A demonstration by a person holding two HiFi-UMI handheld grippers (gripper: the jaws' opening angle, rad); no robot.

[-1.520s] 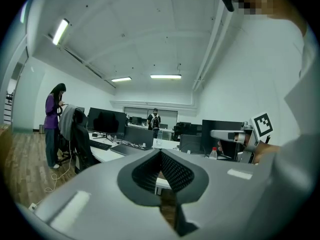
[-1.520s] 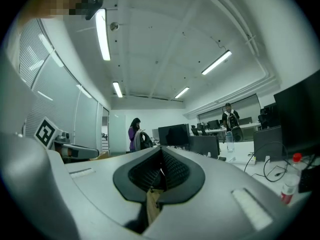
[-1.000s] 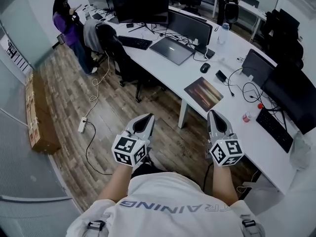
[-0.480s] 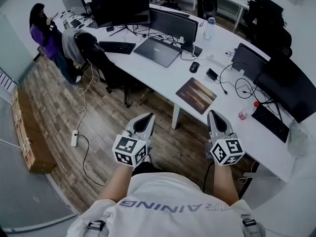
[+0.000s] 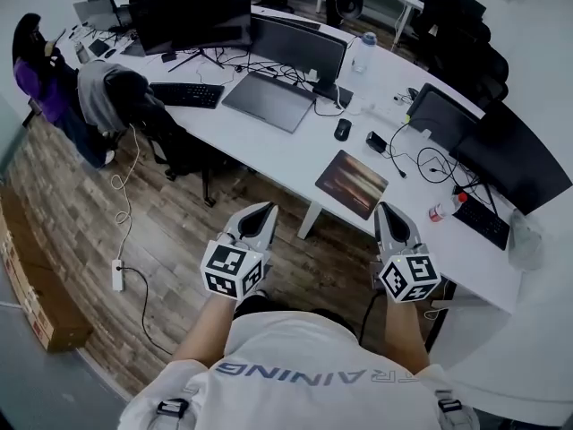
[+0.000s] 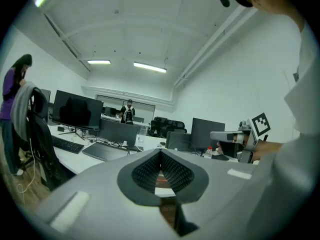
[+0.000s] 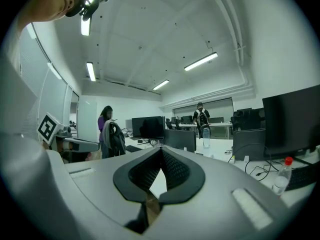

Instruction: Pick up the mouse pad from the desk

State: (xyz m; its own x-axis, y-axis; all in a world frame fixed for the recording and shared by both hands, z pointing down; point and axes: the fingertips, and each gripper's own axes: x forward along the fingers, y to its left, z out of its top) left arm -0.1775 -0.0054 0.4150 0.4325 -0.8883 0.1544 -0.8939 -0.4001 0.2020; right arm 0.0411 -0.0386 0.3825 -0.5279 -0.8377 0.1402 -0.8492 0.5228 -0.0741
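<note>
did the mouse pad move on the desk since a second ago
No. The mouse pad keeps its spot at the desk edge, just below the mouse; only the view shifted.

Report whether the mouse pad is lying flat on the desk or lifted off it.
Lying flat: the mouse pad rests spread out on the desk near its front edge, with nothing gripping it.

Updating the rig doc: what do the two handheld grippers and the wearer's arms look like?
The left gripper and right gripper: matching light-grey shells tapering to pointed jaws lined with black ribbed pads. Each carries a white cube printed with black square markers. Wearer: white short-sleeved T-shirt with grey lettering, forearms bare, dark buckled straps at the shoulders.
</note>
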